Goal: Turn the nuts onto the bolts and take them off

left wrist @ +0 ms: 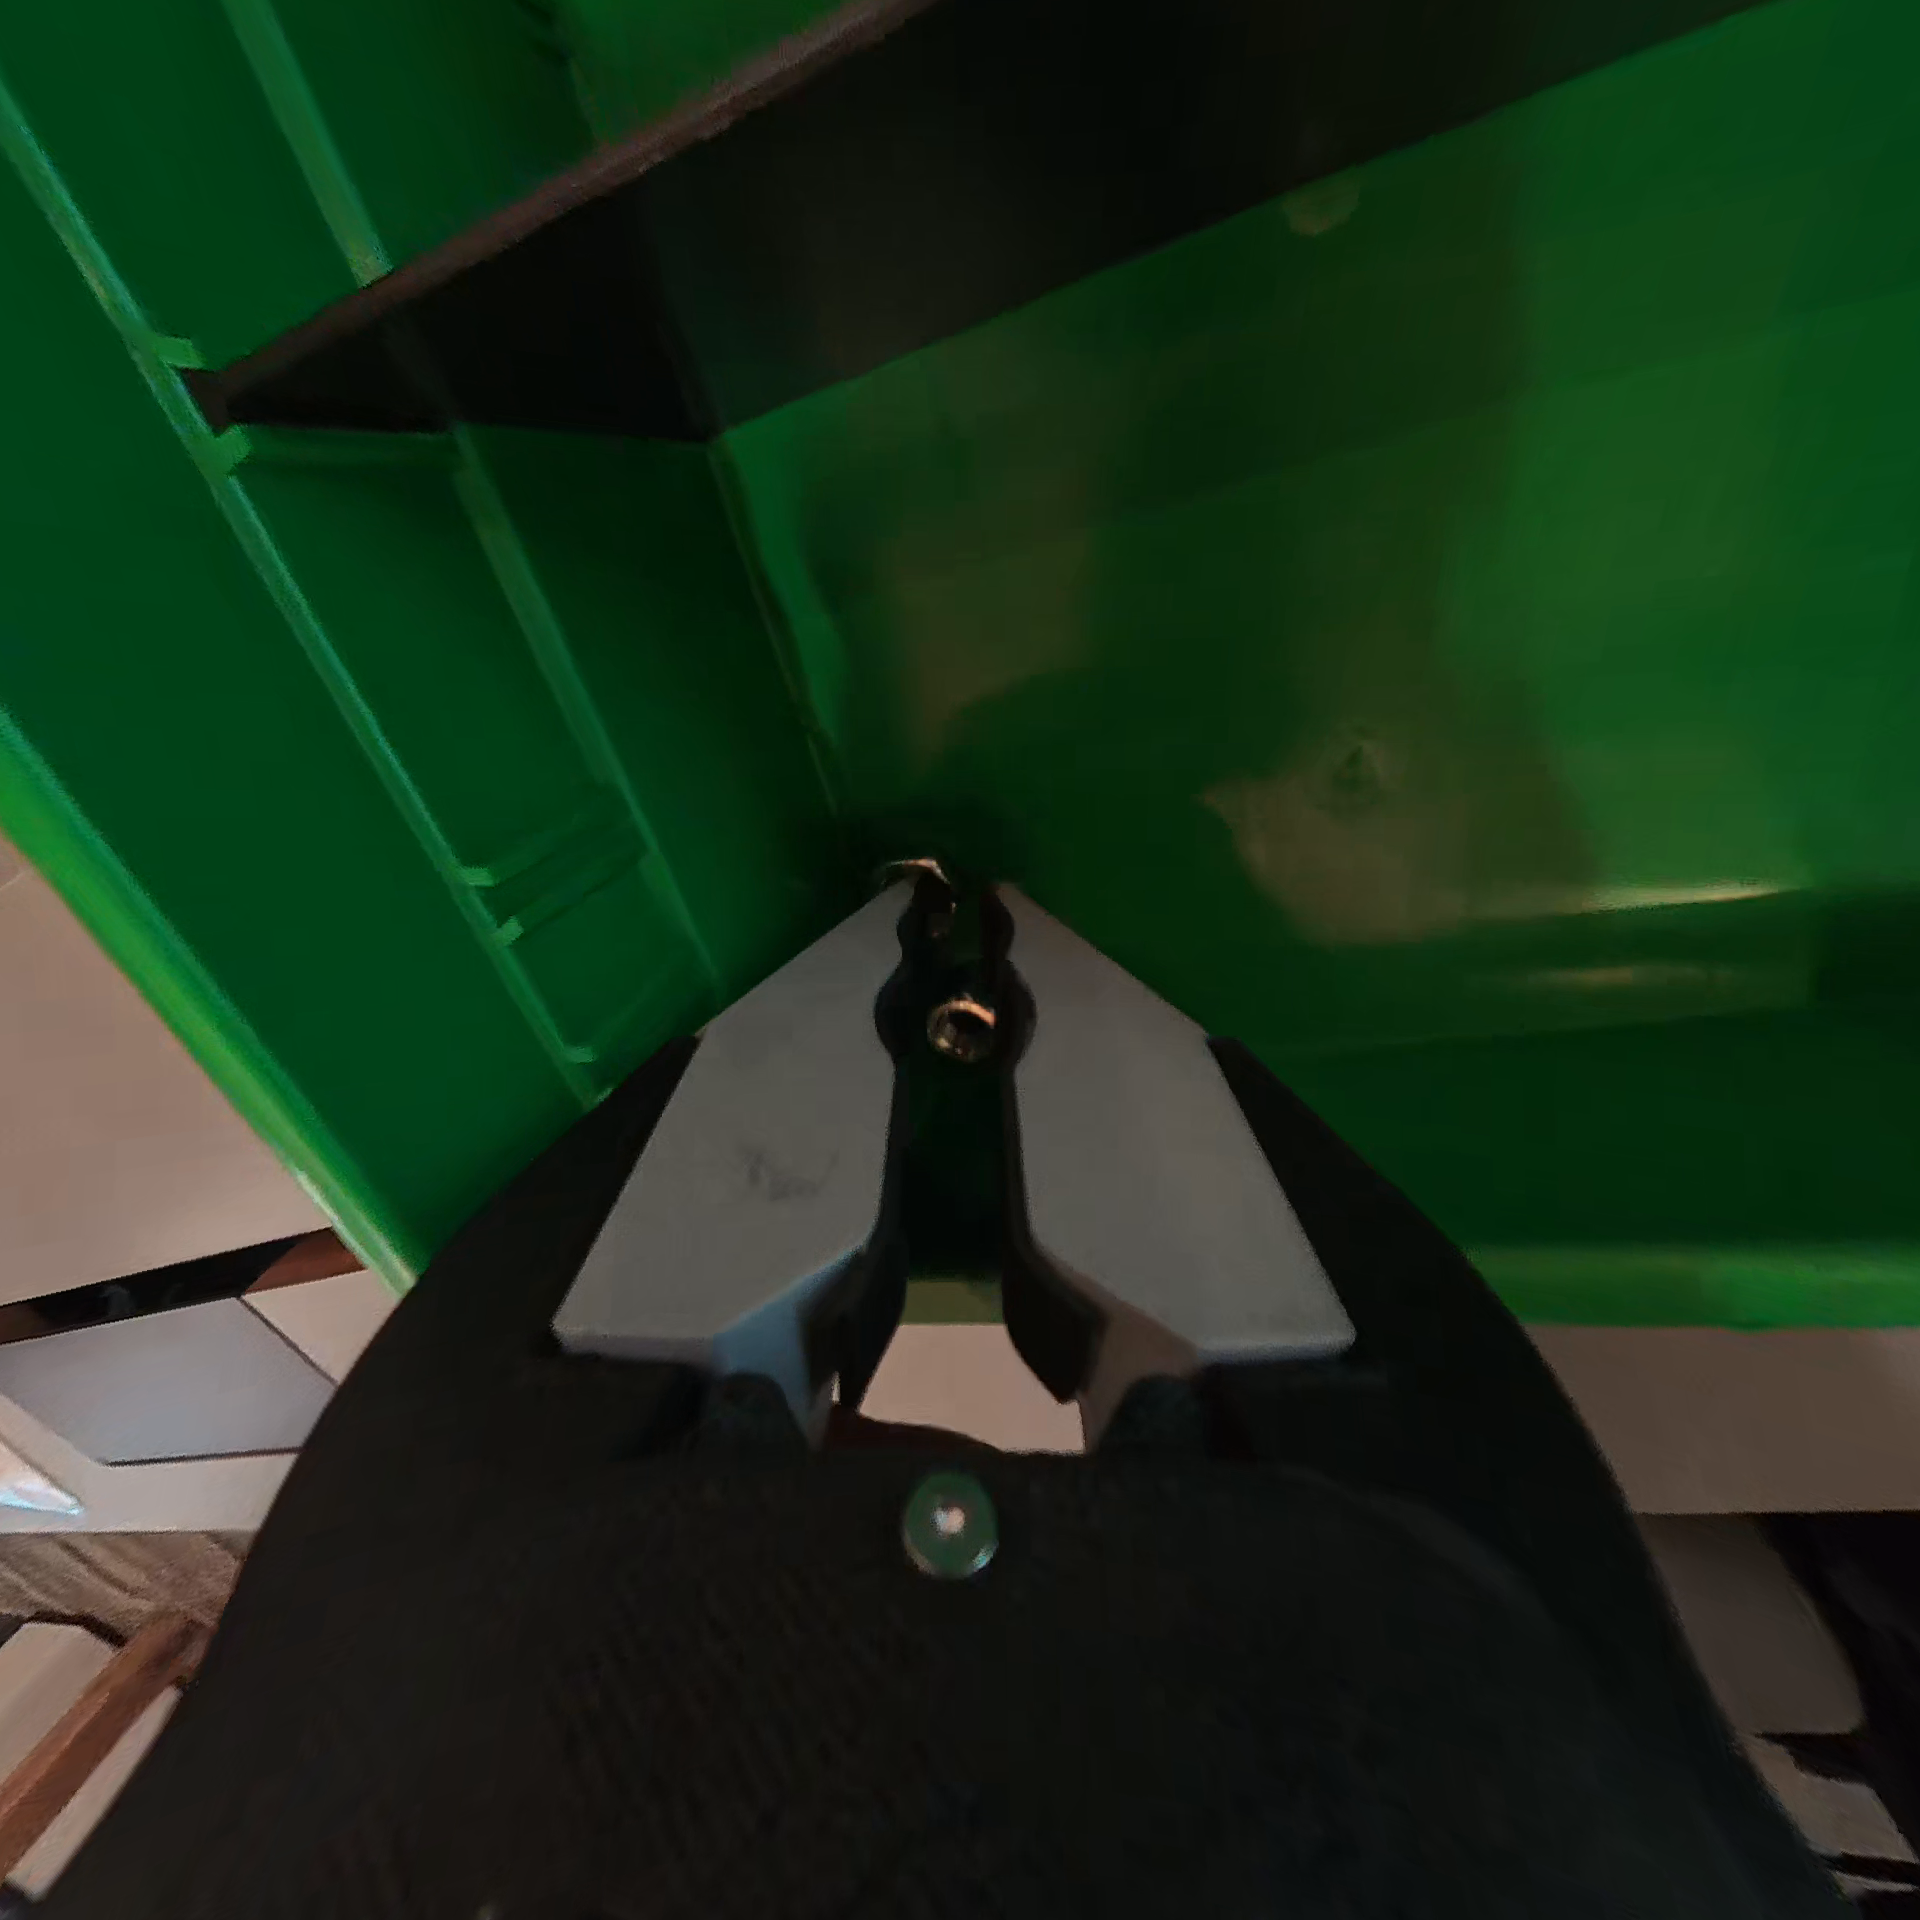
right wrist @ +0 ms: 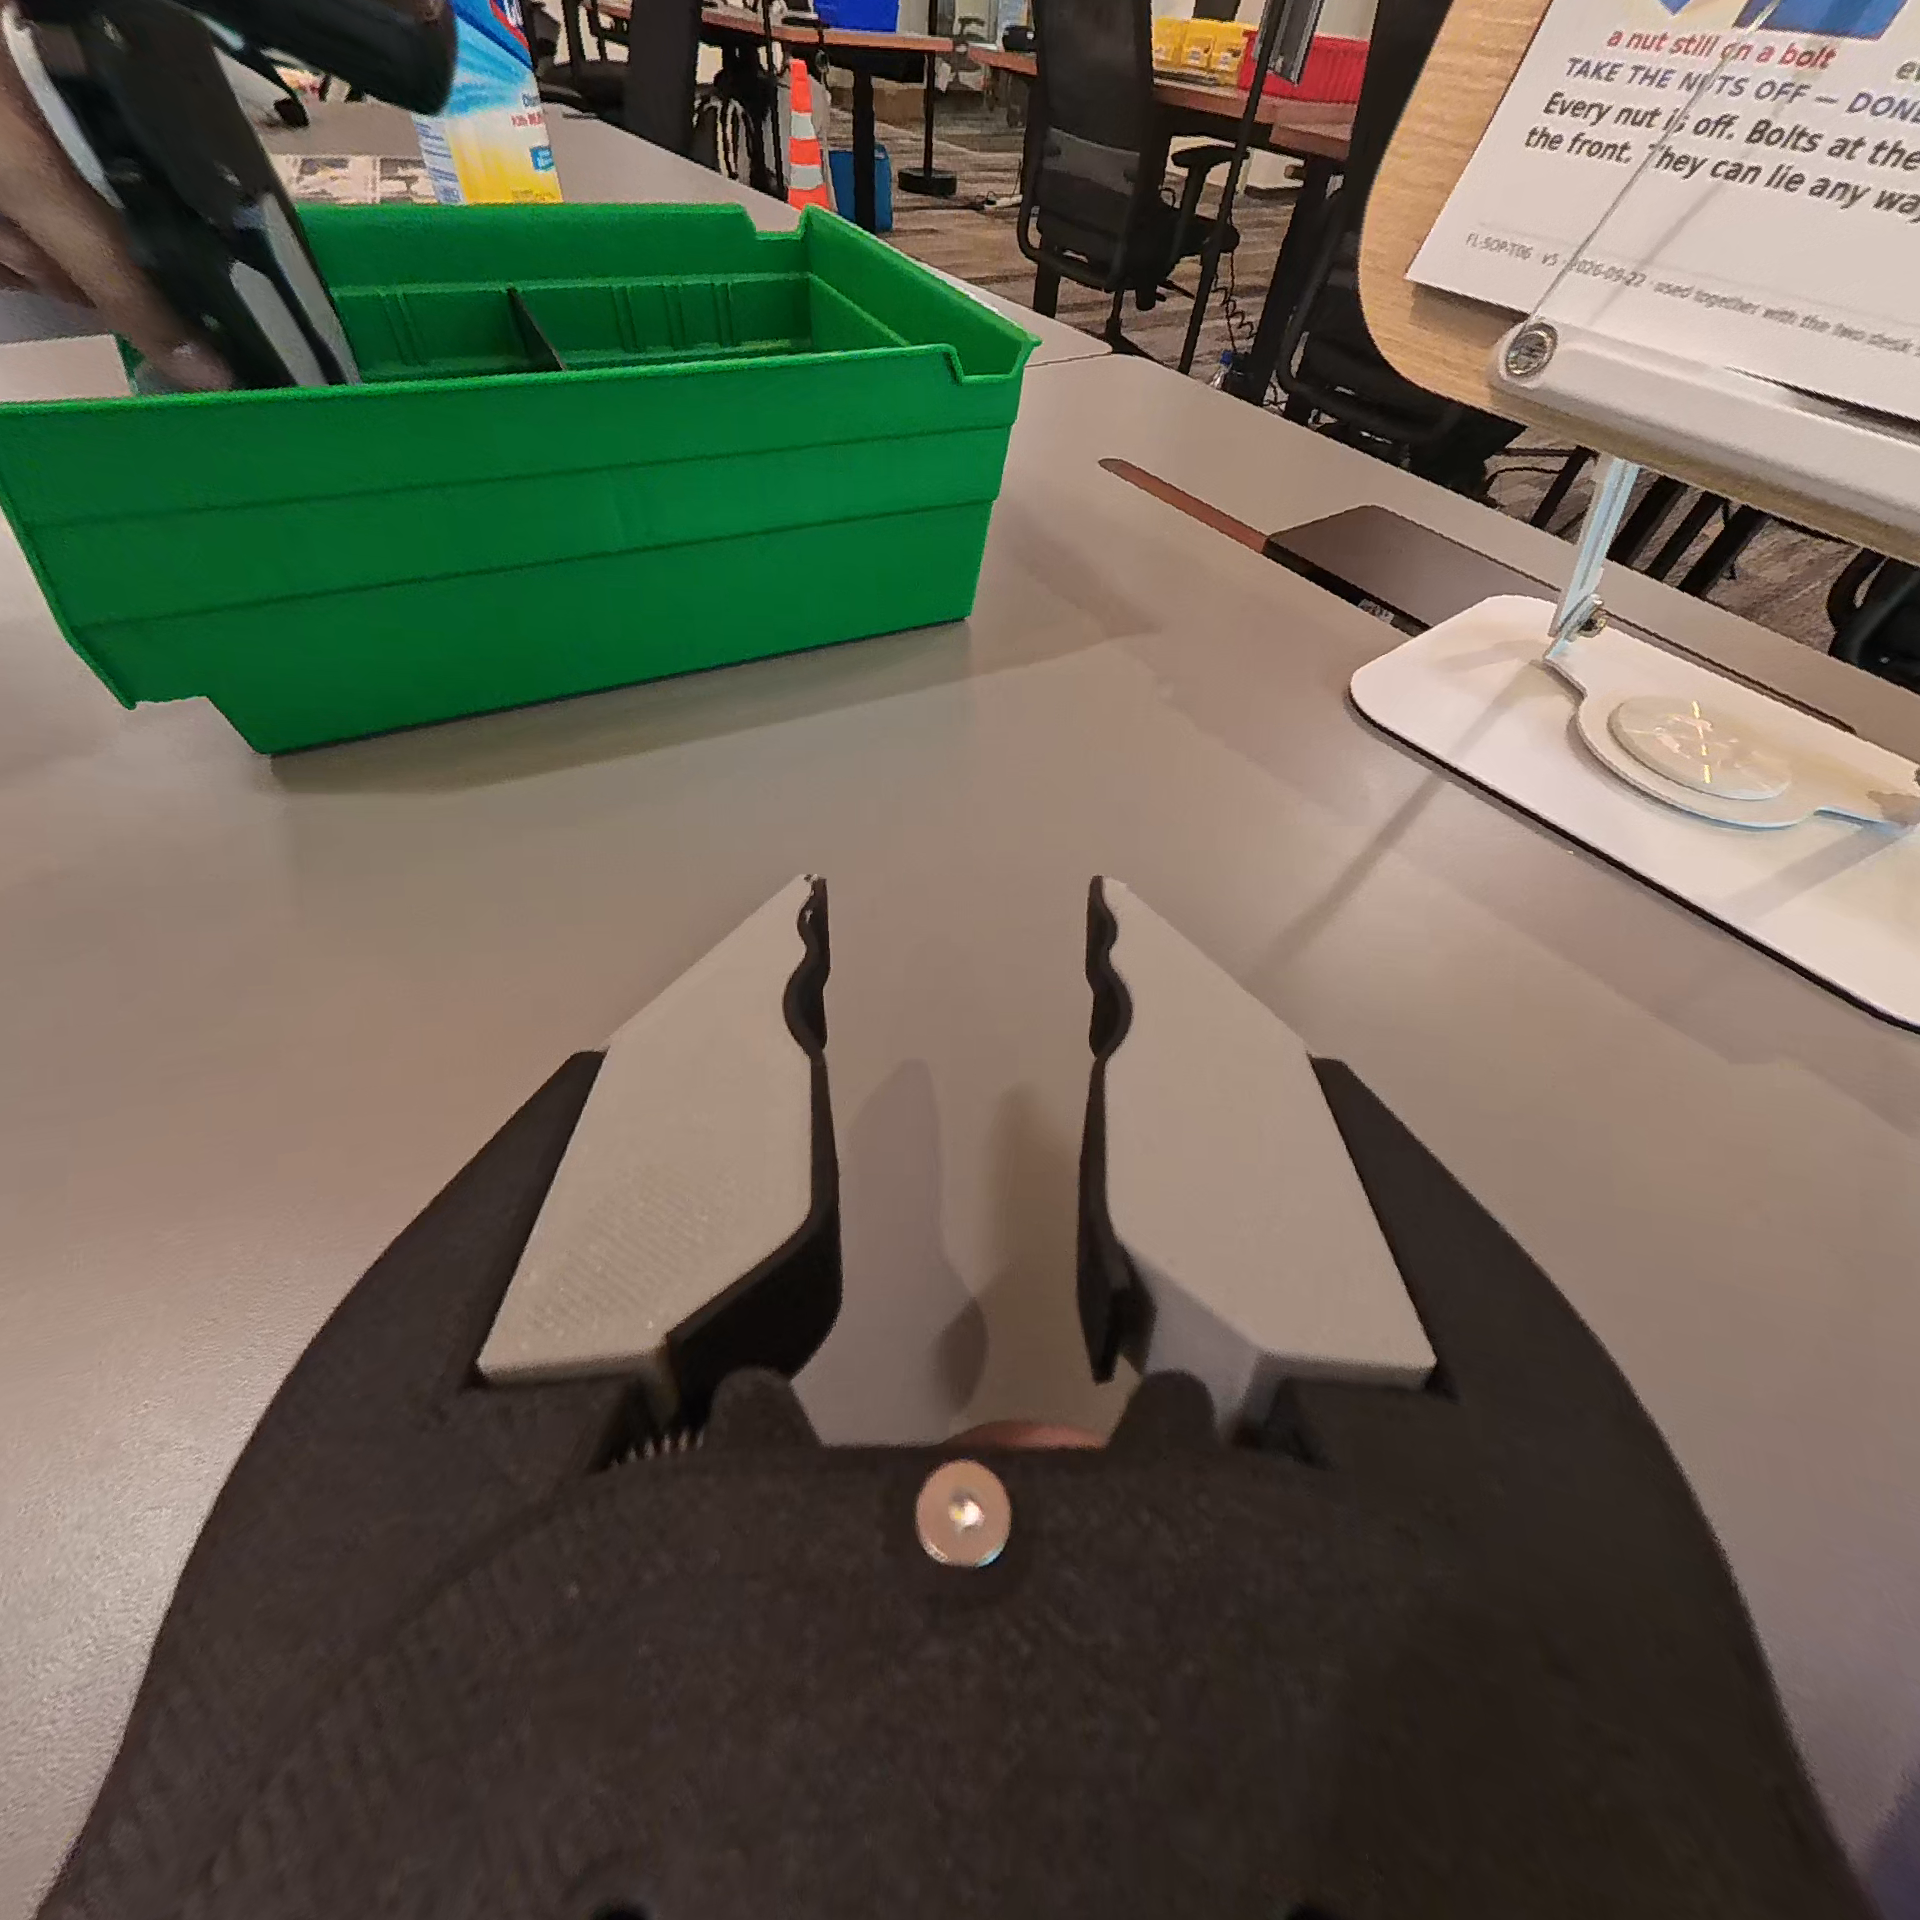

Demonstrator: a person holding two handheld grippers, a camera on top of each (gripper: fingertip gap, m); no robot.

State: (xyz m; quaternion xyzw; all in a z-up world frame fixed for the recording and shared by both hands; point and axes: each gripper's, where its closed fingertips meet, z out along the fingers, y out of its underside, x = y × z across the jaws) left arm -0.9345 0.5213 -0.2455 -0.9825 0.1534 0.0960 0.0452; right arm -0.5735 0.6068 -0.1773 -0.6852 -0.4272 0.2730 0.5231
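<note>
In the left wrist view my left gripper (left wrist: 951,894) is down inside the green bin (left wrist: 1351,623), near a corner of its floor. Its jaws are shut on a small metal bolt (left wrist: 961,1023); the socket head faces the camera. A bit of shiny metal (left wrist: 920,871) shows at the fingertips; I cannot tell whether it is a nut. In the right wrist view my right gripper (right wrist: 956,904) is open and empty, low over the grey table (right wrist: 1039,790). The green bin (right wrist: 520,561) stands at the far left, with the left gripper (right wrist: 239,260) reaching into it.
A black divider (left wrist: 540,301) crosses the bin (right wrist: 535,330). A white stand base (right wrist: 1621,769) holding a printed sheet (right wrist: 1714,177) is at the right. A blue and yellow container (right wrist: 499,114) stands behind the bin. A person's hand (right wrist: 62,229) holds the left gripper. My hands' fingertips stand some 40 cm from each other.
</note>
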